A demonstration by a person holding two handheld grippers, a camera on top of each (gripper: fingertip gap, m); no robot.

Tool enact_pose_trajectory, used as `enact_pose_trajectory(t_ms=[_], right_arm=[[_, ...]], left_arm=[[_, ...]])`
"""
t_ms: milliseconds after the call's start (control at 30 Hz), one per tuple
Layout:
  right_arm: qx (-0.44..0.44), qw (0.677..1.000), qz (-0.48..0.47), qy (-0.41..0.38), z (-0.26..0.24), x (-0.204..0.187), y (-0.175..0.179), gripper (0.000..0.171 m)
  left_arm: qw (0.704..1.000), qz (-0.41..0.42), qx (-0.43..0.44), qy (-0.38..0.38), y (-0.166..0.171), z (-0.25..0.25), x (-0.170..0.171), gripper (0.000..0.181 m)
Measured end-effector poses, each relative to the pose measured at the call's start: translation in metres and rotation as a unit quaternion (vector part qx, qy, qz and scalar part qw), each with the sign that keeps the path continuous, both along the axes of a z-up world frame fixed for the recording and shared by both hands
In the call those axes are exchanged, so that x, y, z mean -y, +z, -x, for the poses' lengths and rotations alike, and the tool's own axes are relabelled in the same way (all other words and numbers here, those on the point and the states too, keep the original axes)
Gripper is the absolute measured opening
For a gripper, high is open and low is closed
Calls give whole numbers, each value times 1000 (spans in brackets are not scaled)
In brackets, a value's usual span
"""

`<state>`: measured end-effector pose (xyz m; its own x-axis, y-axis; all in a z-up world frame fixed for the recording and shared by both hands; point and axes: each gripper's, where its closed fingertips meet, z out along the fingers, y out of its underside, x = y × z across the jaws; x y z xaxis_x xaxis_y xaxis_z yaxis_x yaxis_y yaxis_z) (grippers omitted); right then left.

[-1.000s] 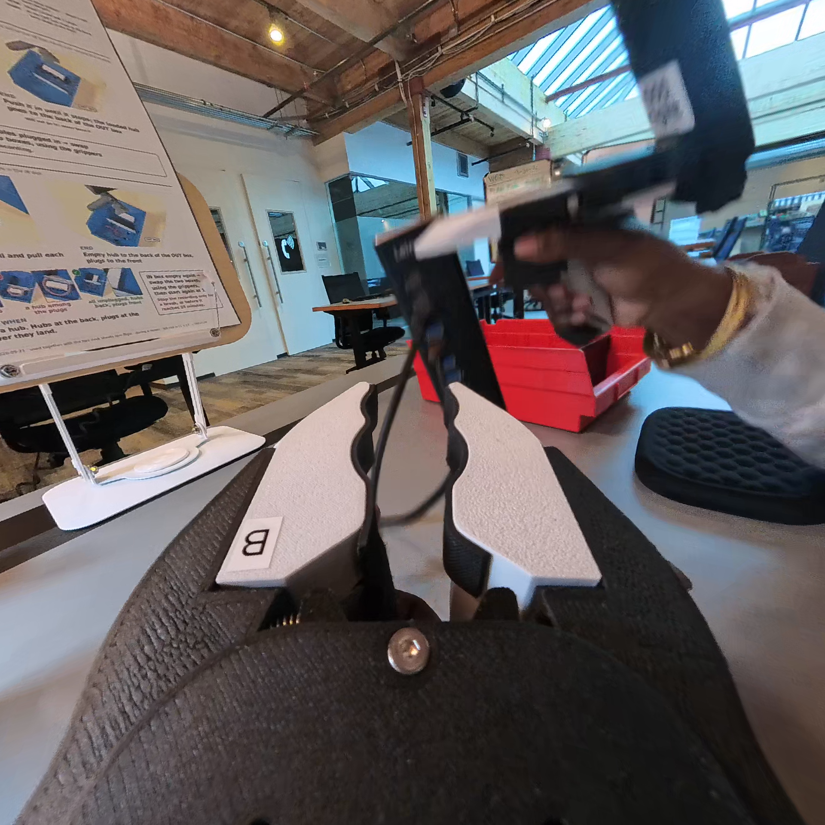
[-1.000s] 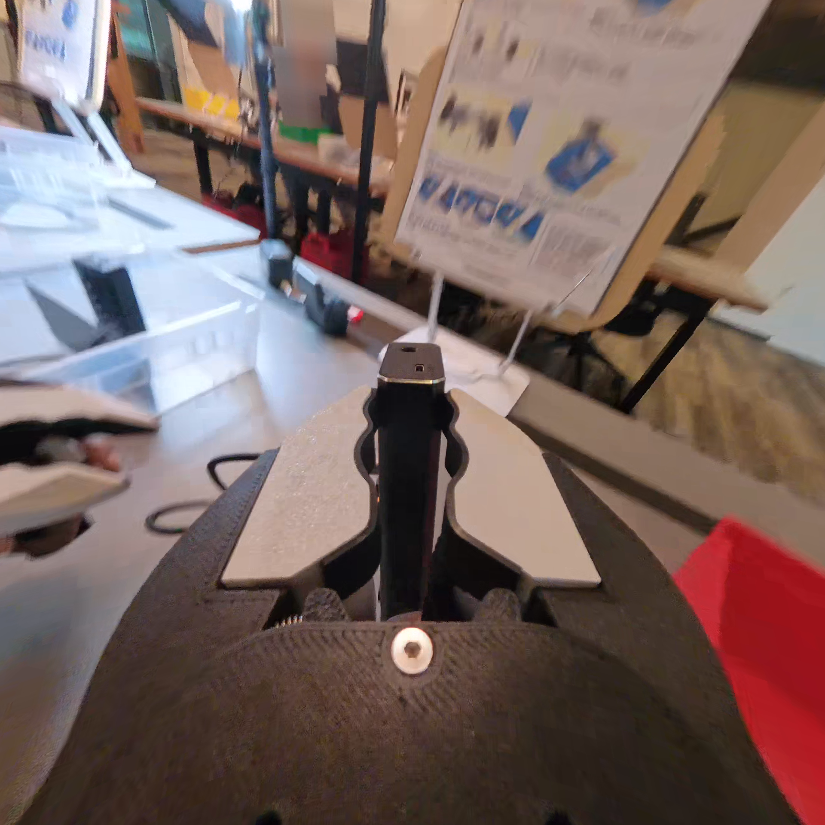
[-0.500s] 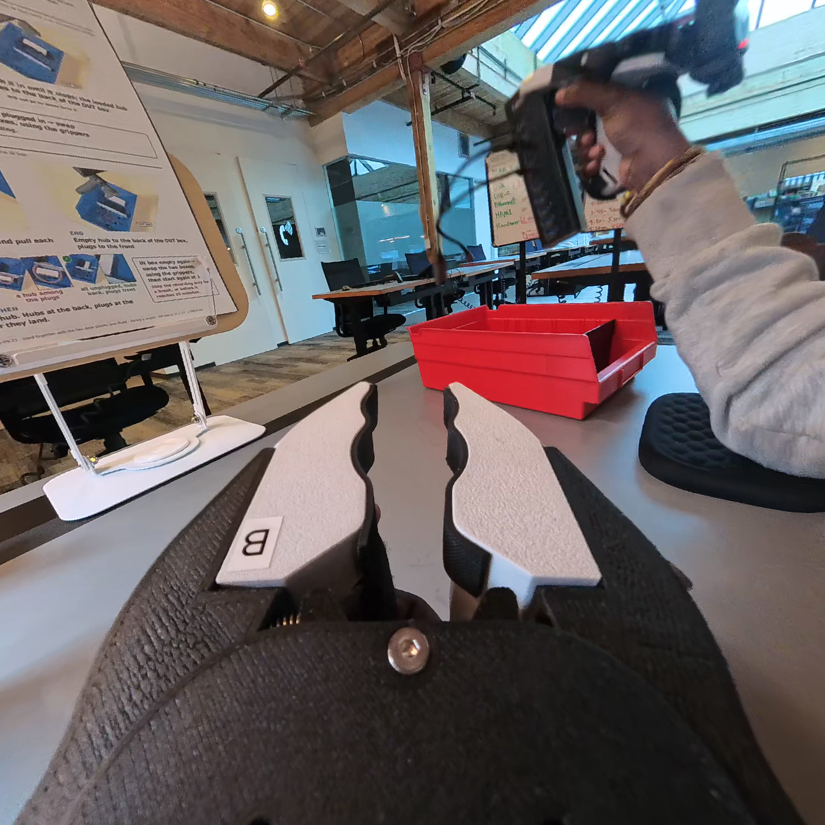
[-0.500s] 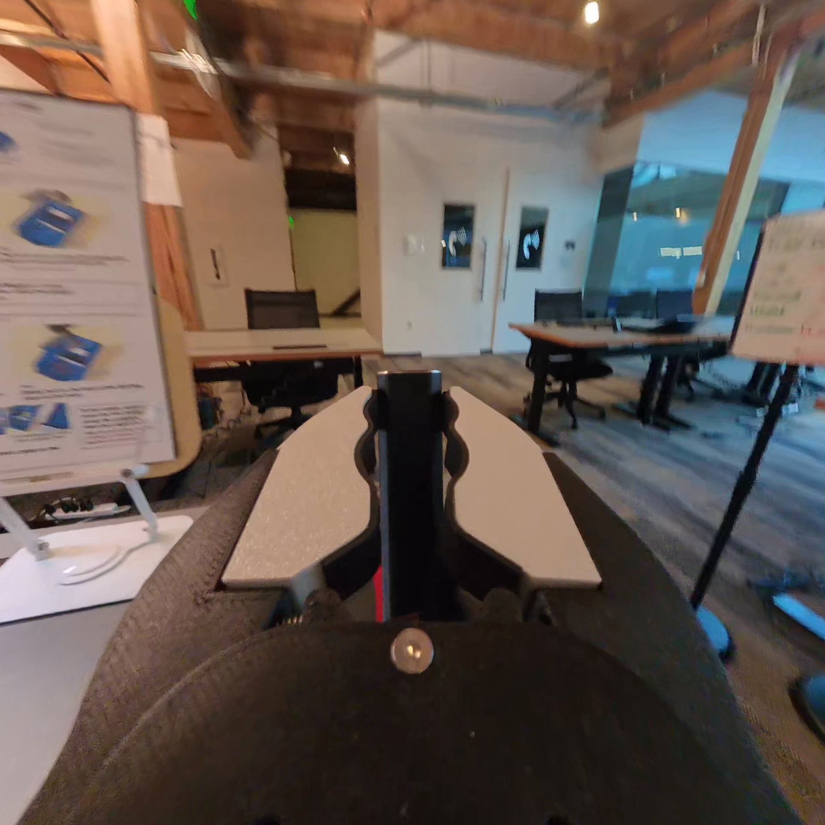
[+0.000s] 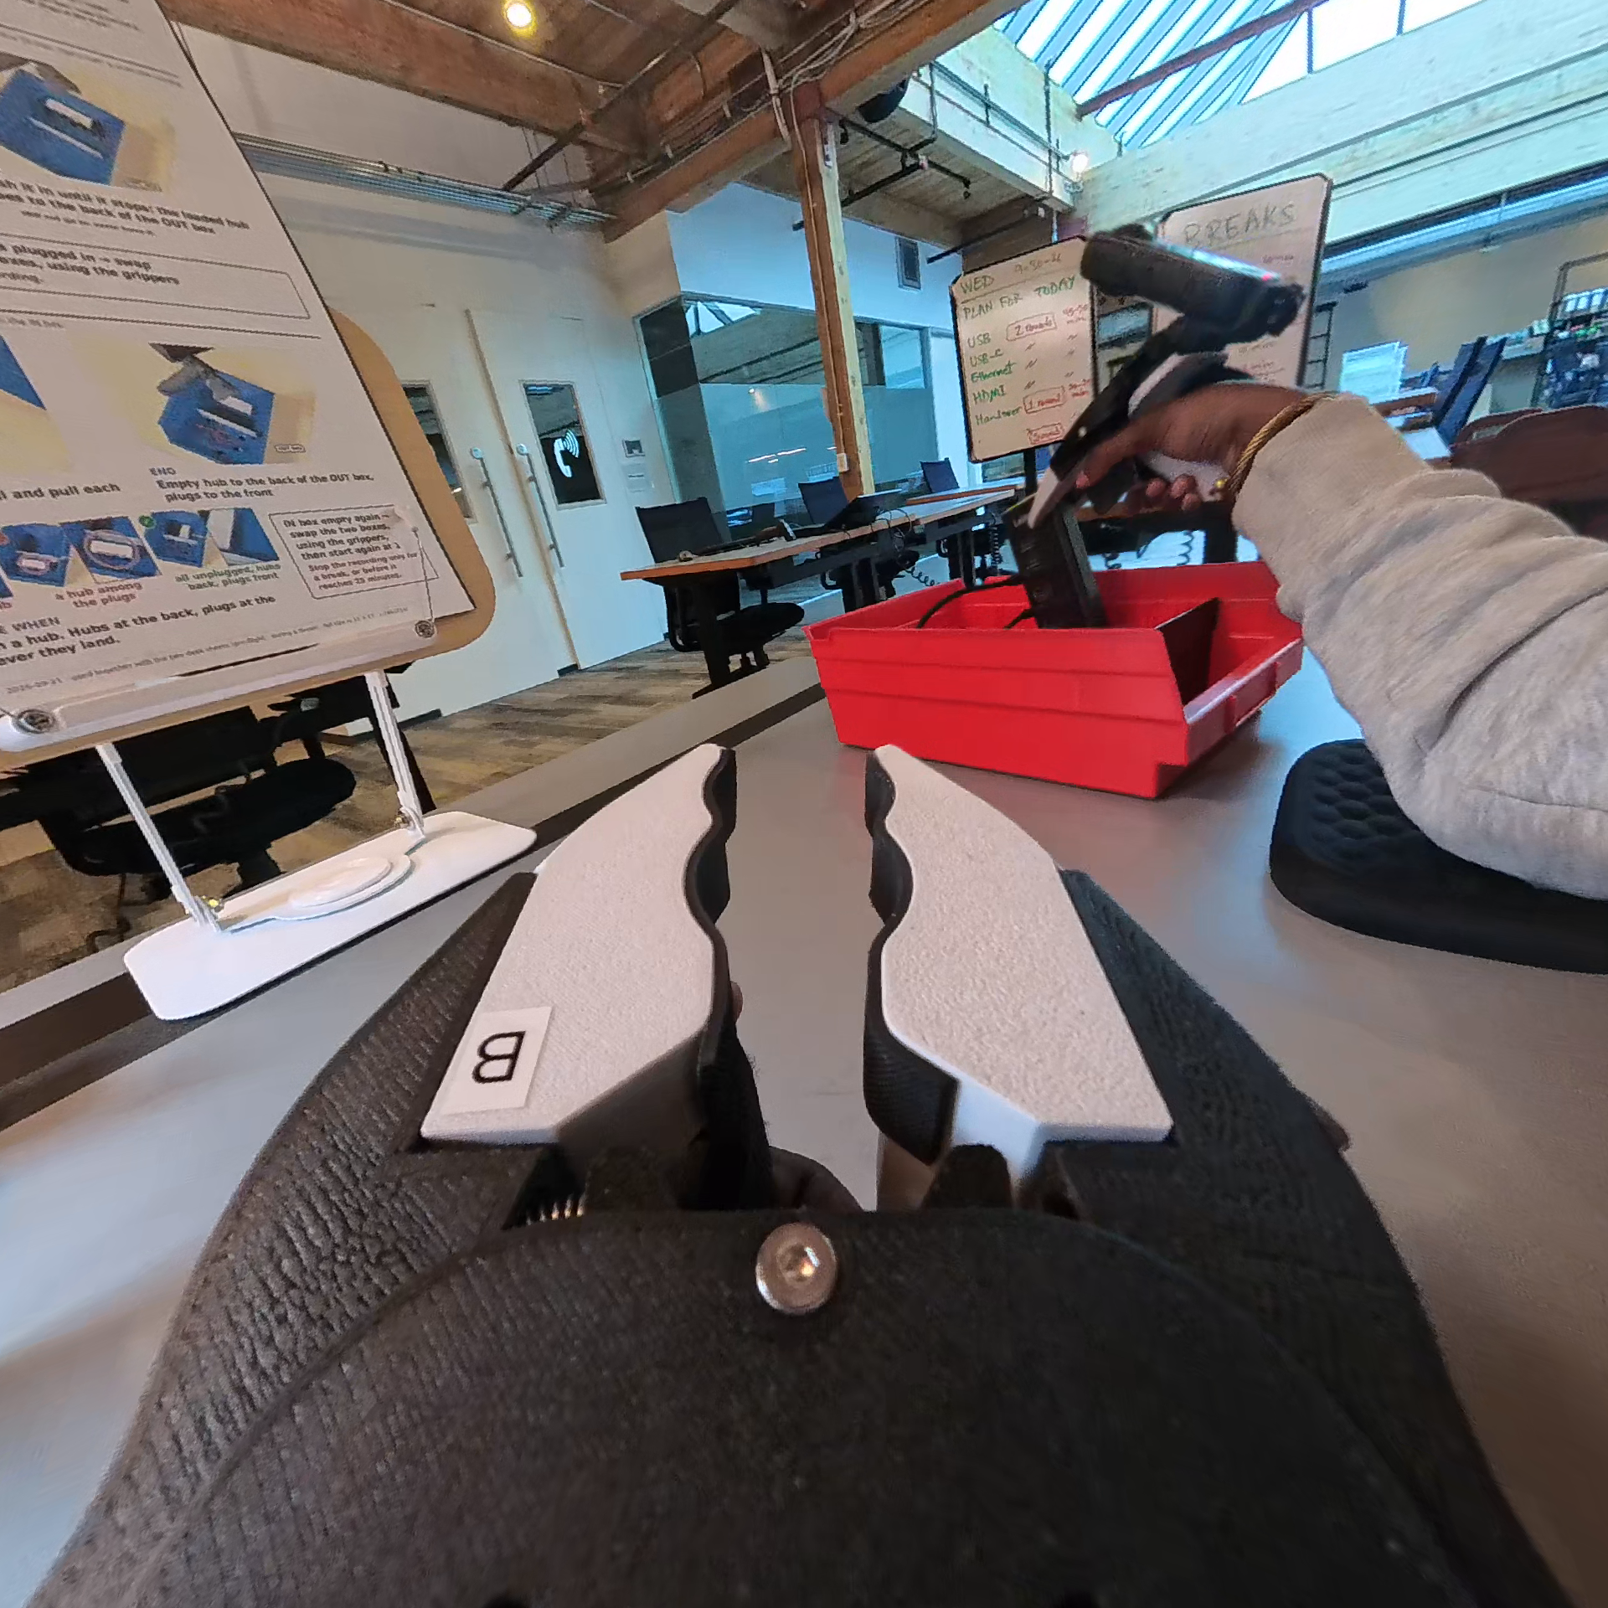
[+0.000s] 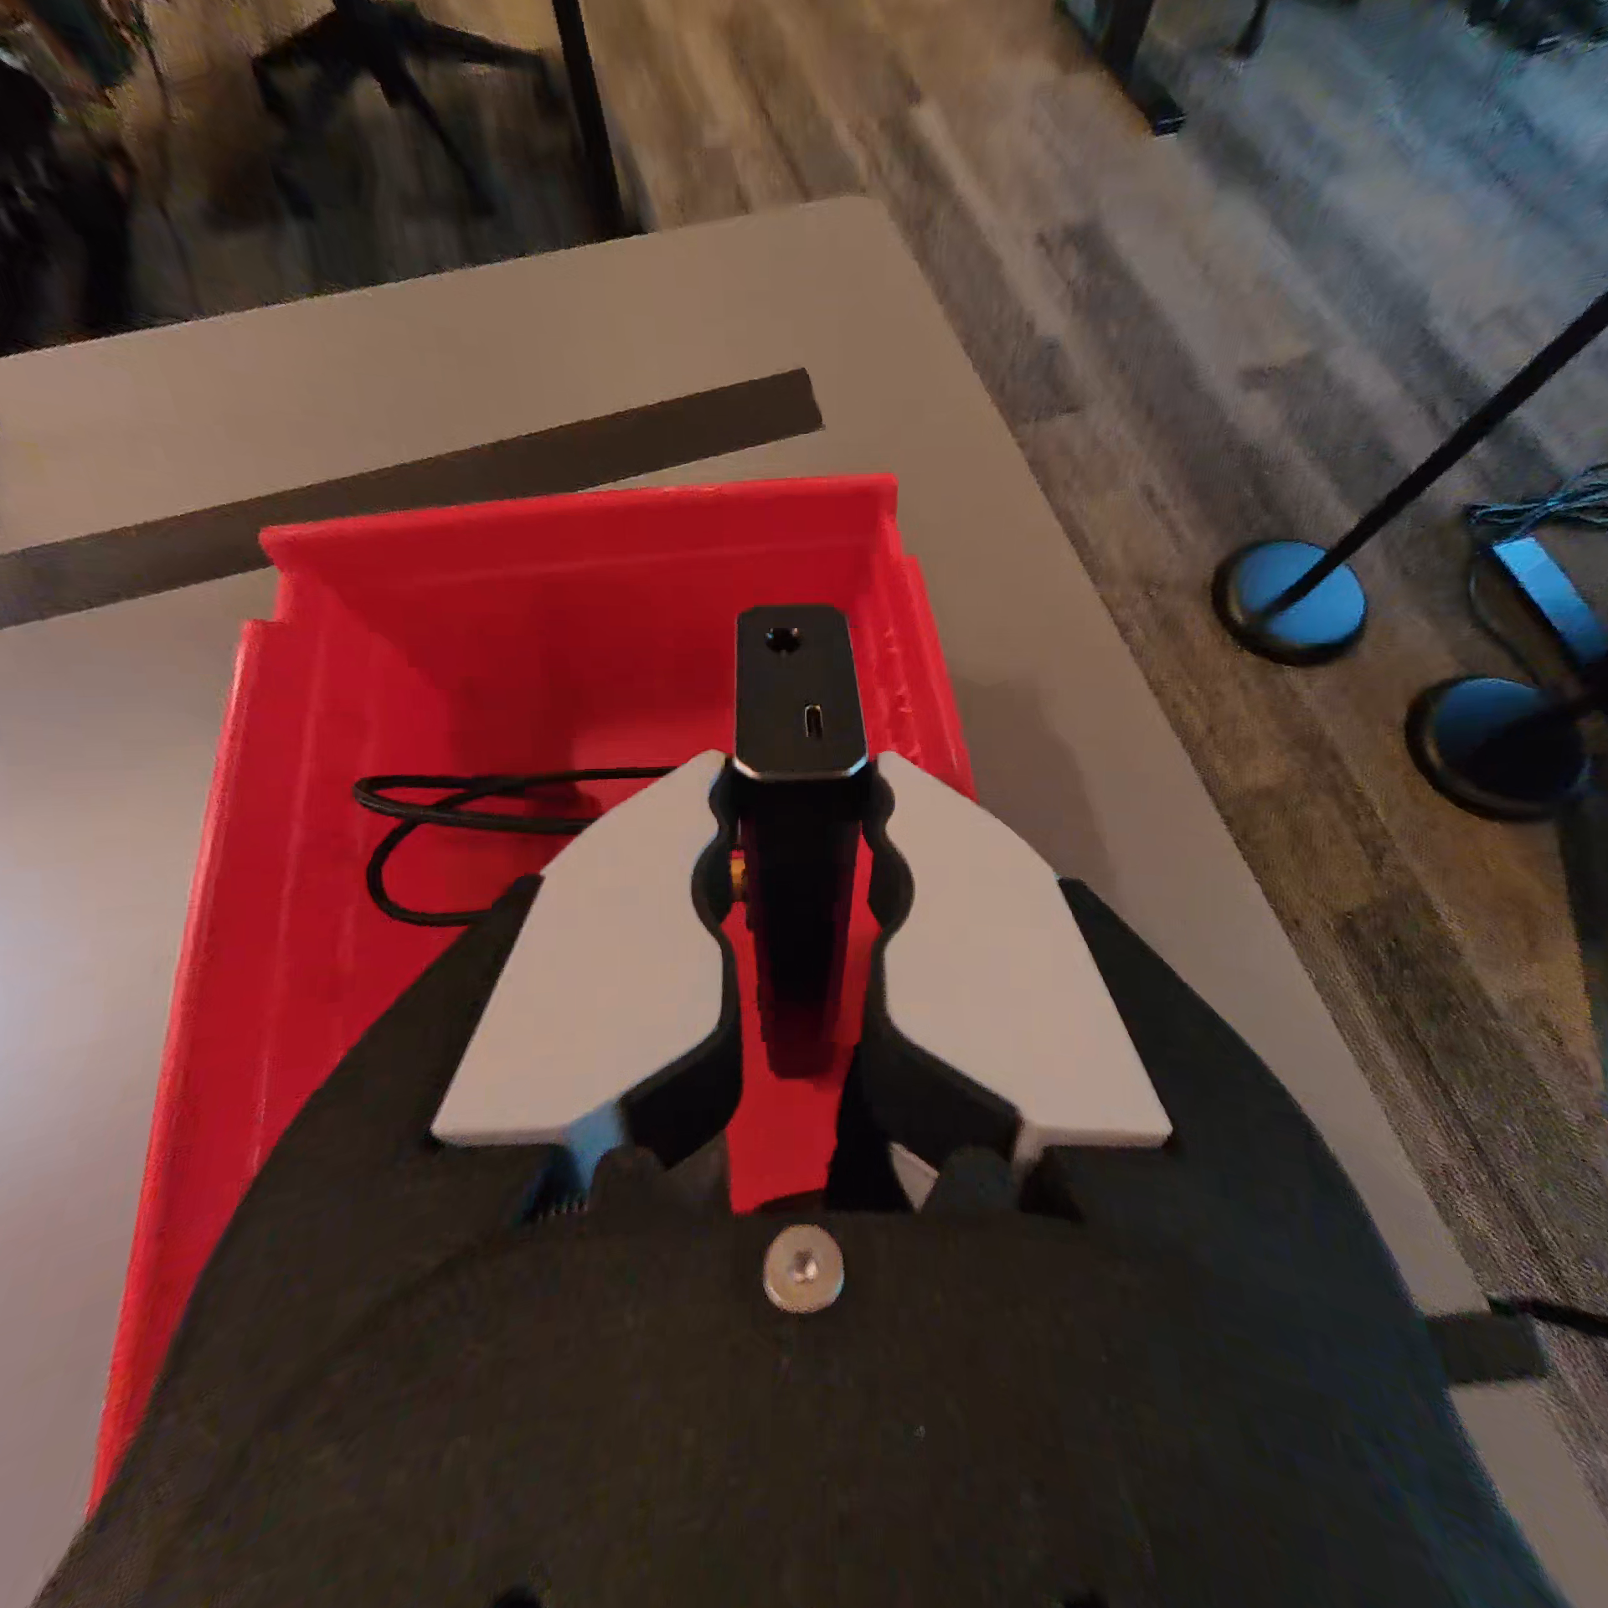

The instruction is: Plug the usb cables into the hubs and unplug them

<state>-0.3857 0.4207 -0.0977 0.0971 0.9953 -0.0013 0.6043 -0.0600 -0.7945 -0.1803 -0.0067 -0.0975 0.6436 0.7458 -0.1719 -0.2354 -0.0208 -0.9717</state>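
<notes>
My right gripper (image 6: pixel 800 766) is shut on a black USB hub (image 6: pixel 796 696) and holds it end-down over the red bin (image 6: pixel 287 783). A black cable (image 6: pixel 452 818) lies looped in the bin, left of the hub. In the left wrist view the right gripper (image 5: pixel 1075 487), held in a hand, lowers the hub (image 5: pixel 1057 570) into the red bin (image 5: pixel 1001 696), with the cable (image 5: pixel 957 600) trailing inside. My left gripper (image 5: pixel 800 766) is open and empty, low over the grey table (image 5: pixel 1218 1088), short of the bin.
An instruction board (image 5: pixel 174 391) on a white stand (image 5: pixel 331 896) stands at the left. A black padded rest (image 5: pixel 1392 879) lies under the person's sleeve at the right. The table's right edge and black floor-stand bases (image 6: pixel 1288 600) show beside the bin.
The right gripper swung the hub up and over, then down into the red bin. The cable that ran between my left fingers went with it. The left gripper has stayed in place.
</notes>
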Motion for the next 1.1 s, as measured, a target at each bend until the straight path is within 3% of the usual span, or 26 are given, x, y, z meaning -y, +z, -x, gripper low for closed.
enact_pose_trajectory(t_ms=[233, 433, 700, 833, 1000, 1100], right_arm=[[-17, 1000, 3, 20, 7, 17, 11, 30], [-197, 975, 36, 97, 10, 59, 84, 41], [-509, 843, 44, 170, -37, 111, 203, 90], [-594, 784, 89, 156, -64, 114, 238, 96], [-676, 685, 215, 164, -107, 106, 271, 100], [-698, 654, 251, 151, -124, 92, 280, 100]], left_arm=[[1000, -10, 13, 1, -2, 3, 3, 28], [1000, 1, 8, 9, -4, 5, 4, 28], [1000, -5, 4, 4, 0, 3, 3, 28], [1000, -5, -4, 1, 8, 8, 1, 29], [1000, -4, 10, -16, 1, 4, -5, 29], [999, 13, 21, -38, -7, 0, -16, 29]])
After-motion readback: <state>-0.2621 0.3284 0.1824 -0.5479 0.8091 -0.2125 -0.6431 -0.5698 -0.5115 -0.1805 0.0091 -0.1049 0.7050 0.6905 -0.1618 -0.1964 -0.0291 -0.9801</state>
